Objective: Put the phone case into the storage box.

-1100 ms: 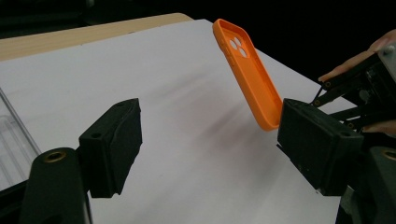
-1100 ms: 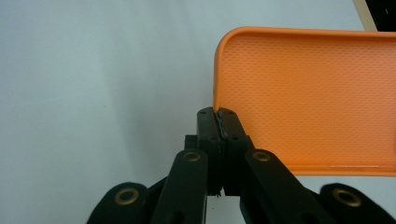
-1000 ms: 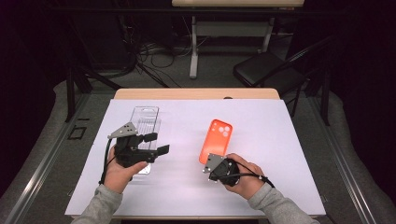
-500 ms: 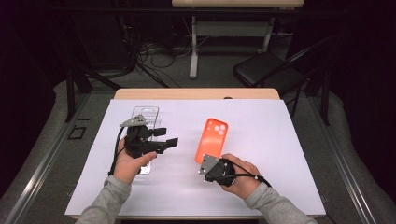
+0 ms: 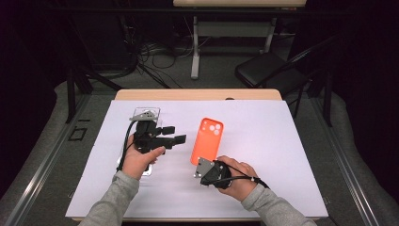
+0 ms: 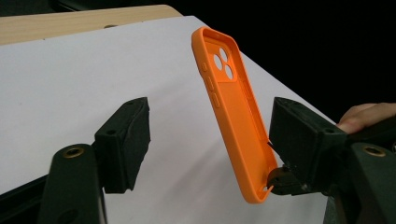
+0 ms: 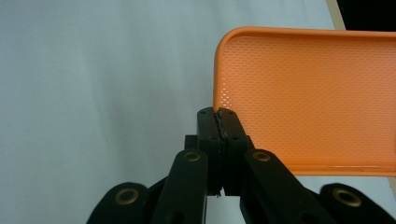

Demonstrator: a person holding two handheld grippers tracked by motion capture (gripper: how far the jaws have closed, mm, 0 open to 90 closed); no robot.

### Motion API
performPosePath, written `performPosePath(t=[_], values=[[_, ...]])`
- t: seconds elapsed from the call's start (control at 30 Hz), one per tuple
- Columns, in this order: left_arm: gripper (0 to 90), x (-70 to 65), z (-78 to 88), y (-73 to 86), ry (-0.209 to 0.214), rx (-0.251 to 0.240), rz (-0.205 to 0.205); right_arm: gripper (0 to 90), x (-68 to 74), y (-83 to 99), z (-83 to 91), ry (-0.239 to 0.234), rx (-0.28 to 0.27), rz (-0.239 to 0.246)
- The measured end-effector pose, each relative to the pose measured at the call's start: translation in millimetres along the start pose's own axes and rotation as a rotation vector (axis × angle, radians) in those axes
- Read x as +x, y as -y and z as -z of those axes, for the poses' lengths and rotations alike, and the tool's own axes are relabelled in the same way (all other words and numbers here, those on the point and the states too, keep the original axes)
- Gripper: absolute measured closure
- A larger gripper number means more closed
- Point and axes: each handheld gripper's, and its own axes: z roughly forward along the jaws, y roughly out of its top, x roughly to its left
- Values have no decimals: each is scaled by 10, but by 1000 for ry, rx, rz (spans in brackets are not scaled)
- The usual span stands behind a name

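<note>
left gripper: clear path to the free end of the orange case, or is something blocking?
Probably yes. The left gripper stands open and points at the orange case, with bare white sheet between them. The right gripper pinches the near end only.

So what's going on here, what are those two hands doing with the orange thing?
A person works at a white-covered table with a gripper in each hand. The right gripper has its jaws shut on the bottom edge of an orange phone case and holds it tilted up off the table. The left gripper points toward the case with its jaws apart and nothing between them; they have just been closing a little. A clear case lies beneath the left hand.
</note>
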Motion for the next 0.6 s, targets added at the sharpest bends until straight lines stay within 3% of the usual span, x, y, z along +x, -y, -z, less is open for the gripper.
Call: performPosePath(t=[0.13, 0.2, 0.23, 0.27, 0.37, 0.6], values=[[334, 23, -37, -6, 15, -2, 32, 896, 8, -32, -2, 5, 2, 18], [341, 31, -57, -3, 21, 5, 47, 896, 26, -39, -10, 5, -2, 4], [352, 36, -66, 0, 25, 13, 48, 896, 19, -48, -12, 6, -2, 25], [354, 36, -72, 5, 24, 18, 52, 896, 35, -50, -16, 9, -2, 10], [388, 35, -71, 23, 21, 20, 47, 896, 40, -63, -22, 11, -7, 30], [426, 78, -118, 74, 54, 51, 95, 896, 81, -82, -42, 17, -7, 38]])
